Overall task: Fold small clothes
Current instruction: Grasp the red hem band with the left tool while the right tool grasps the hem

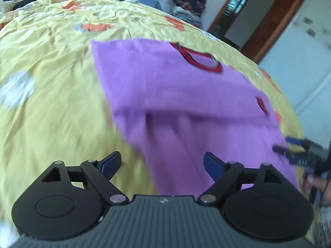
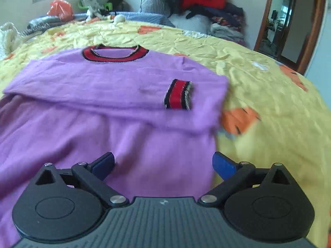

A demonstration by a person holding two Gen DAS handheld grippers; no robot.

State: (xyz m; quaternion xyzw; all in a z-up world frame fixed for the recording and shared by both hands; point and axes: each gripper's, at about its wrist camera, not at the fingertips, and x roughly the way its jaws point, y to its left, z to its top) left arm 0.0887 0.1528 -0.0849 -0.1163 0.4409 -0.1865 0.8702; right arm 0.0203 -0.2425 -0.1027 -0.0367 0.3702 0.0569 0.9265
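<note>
Lying flat on the yellow bedspread (image 2: 258, 47), the purple sweater (image 2: 115, 82) looks partway through its fold: both sleeves appear laid across the chest, one red-and-dark striped cuff (image 2: 178, 94) resting on the body below the collar (image 2: 114, 54) and toward the sweater's right edge as the right wrist camera shows it. Neither tool holds anything. The right gripper (image 2: 163, 163) hovers over the lower body of the sweater with its blue pads spread wide, and the left gripper (image 1: 162, 164) sits at the sweater's other side, equally wide, one pad over the bedspread and one over purple cloth. My guess is that the sleeve stage is done and the hem comes next. That calls for each tool to drop to a bottom corner of the sweater, pinch both layers, and carry the hem up toward the collar without dragging the crossed sleeves out of place.

The sweater is a soft, slightly fuzzy knit, limp and thick at the folded ridge below the cuff. Its collar is a ribbed red band edged in dark trim. The bedspread is thin, crinkled cotton printed with orange and white shapes. Beyond the collar, piled clothes (image 2: 202, 2) lean against the wall
</note>
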